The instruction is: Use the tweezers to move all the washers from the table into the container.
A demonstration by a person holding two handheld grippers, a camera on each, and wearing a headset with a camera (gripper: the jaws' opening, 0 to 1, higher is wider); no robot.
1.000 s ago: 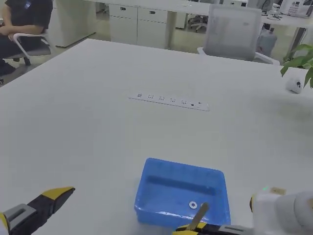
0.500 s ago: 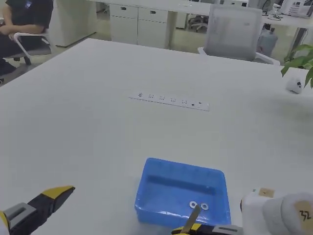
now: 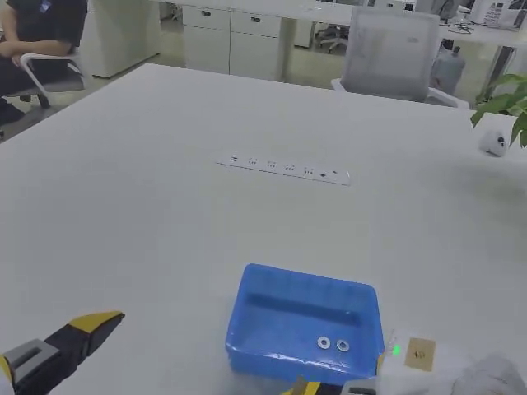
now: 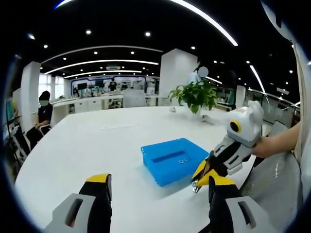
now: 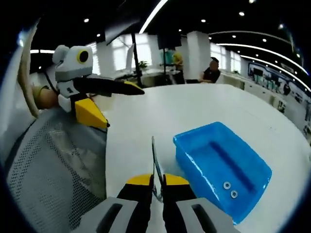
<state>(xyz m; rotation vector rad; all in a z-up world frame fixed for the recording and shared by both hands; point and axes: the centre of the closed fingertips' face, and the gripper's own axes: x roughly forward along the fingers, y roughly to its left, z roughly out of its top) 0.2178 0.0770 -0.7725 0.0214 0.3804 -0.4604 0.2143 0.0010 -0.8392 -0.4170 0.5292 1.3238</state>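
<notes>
A blue container (image 3: 305, 317) sits near the table's front edge with two washers (image 3: 333, 345) lying side by side on its floor. Just in front of the container's near wall, my right gripper (image 3: 306, 387) is shut on the tweezers. In the right gripper view the tweezers (image 5: 154, 158) stick out thin and upright from the right gripper (image 5: 156, 180), left of the container (image 5: 221, 165) and its washers (image 5: 230, 190). My left gripper (image 4: 158, 187) stands open and holds nothing, with the container (image 4: 175, 156) ahead of it. In the head view the left gripper (image 3: 95, 325) is at the bottom left.
A white power strip (image 3: 284, 169) lies across the middle of the table. An office chair (image 3: 391, 53) stands at the far edge and a plant (image 3: 502, 103) at the far right. A person (image 3: 33, 33) sits at the far left.
The tweezers' tip was over the container's floor beside one washer. Now two washers lie there, and the right gripper has pulled the tweezers back out toward the near edge.
</notes>
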